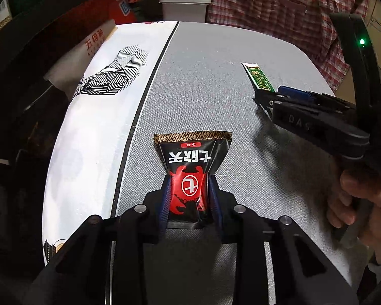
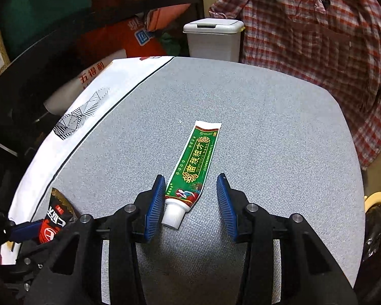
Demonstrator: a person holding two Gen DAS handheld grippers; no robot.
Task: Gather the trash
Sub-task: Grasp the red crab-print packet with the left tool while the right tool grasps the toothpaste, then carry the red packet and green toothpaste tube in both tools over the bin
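My left gripper [image 1: 189, 178] is shut on a black and red snack packet [image 1: 193, 160], which sticks out forward over the grey table [image 1: 216, 89]. The packet also shows at the lower left of the right wrist view [image 2: 53, 219]. My right gripper [image 2: 190, 185] is open, its blue pads either side of the capped end of a green ointment tube [image 2: 194, 162] lying flat on the table. In the left wrist view the right gripper [image 1: 266, 96] sits over the tube [image 1: 257, 76]. A white lidded trash bin [image 1: 185, 3] stands beyond the table's far edge; it also shows in the right wrist view [image 2: 213, 39].
A white cloth with a black geometric print [image 1: 106, 81] covers the table's left part. A plaid shirt [image 2: 317, 38] hangs behind the table on the right. Dark shelves with boxes and bags [image 2: 50, 25] stand at the left.
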